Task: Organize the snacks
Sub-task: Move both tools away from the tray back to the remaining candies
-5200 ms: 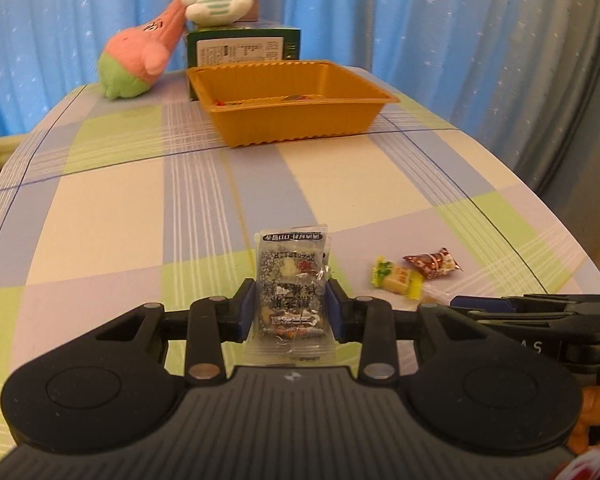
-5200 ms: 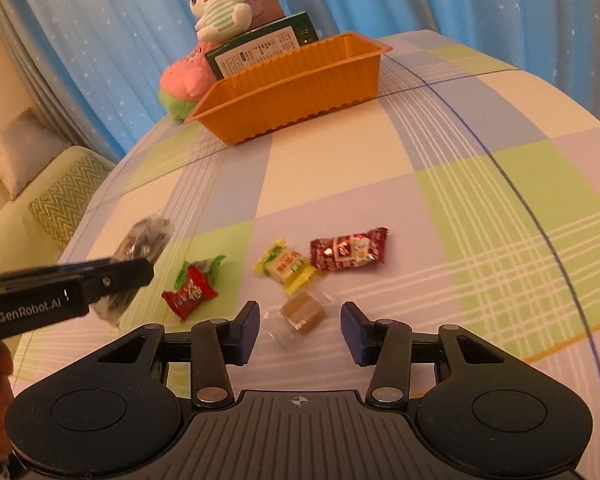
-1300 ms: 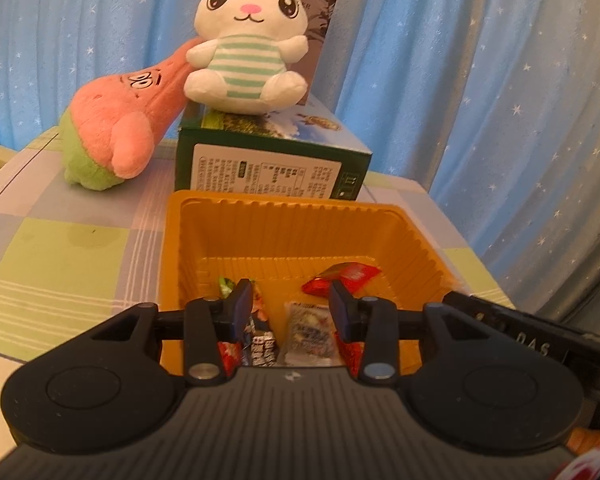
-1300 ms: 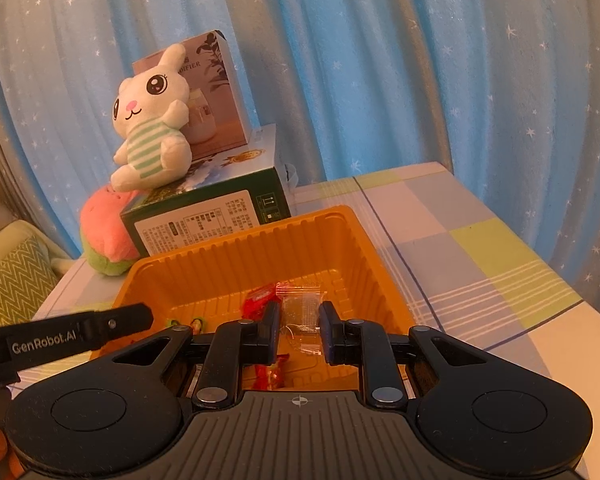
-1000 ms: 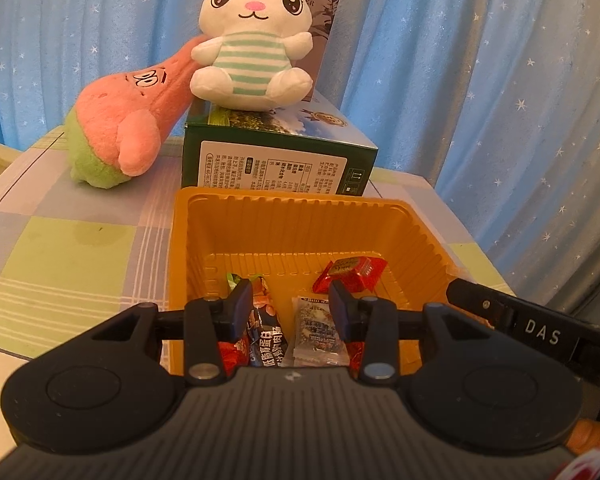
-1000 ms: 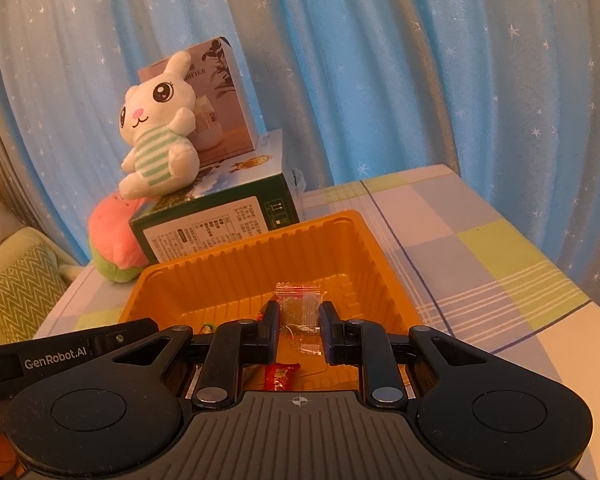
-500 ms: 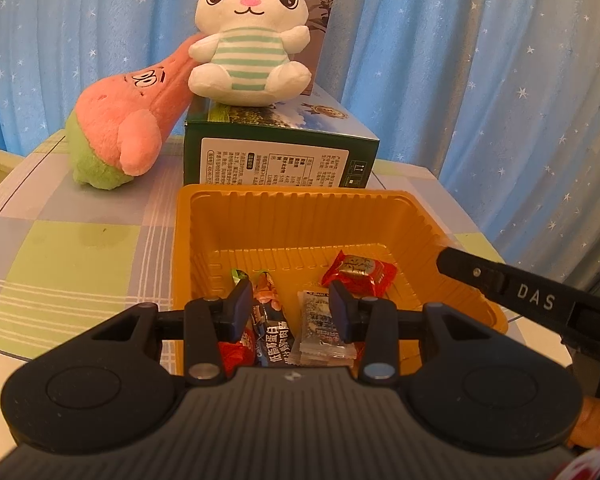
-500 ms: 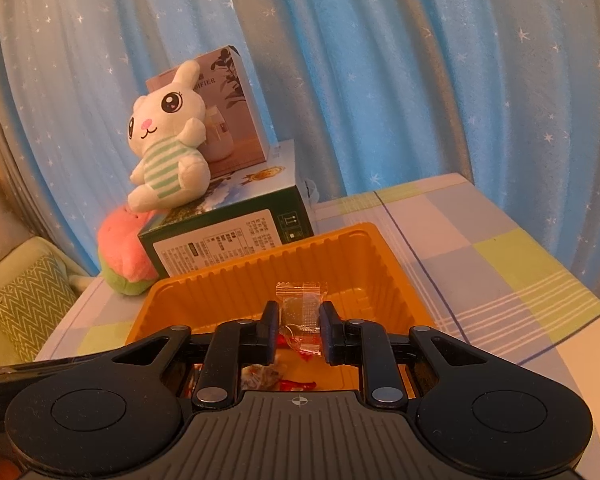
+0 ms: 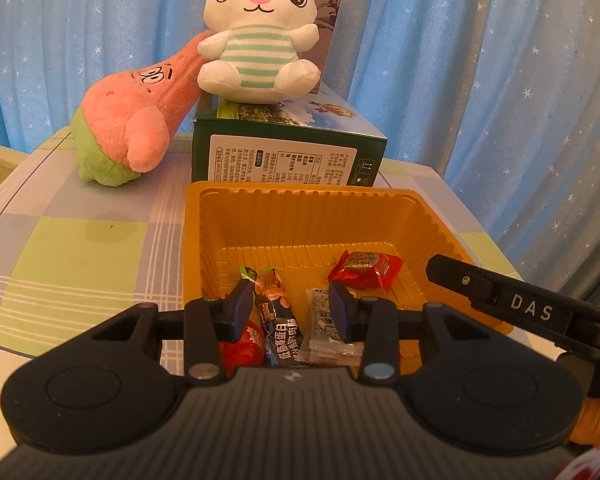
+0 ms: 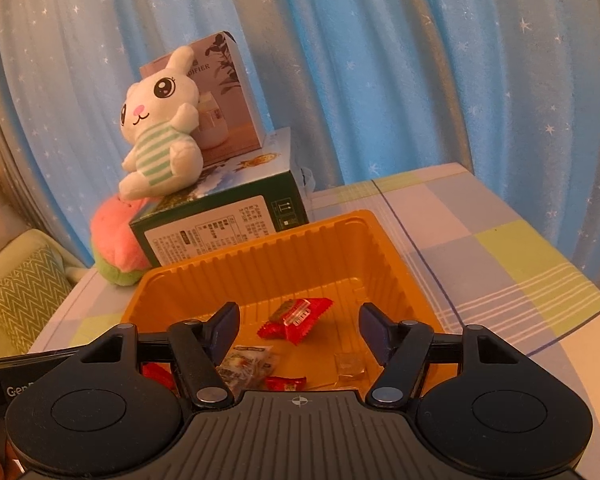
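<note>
Checked tablecloth [image 9: 80, 248] — on it: orange tray [image 9: 196, 236], green box [image 9: 292, 152], pink-green plush [image 9: 132, 132].

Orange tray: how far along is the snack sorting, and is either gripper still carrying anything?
Several wrapped snacks already lie in the orange tray, including a red candy and a clear-wrapped sweet. The right gripper has just been opening and is empty; the left gripper hangs open over the tray, gripping nothing. Whether snacks remain on the table is out of view.
</note>
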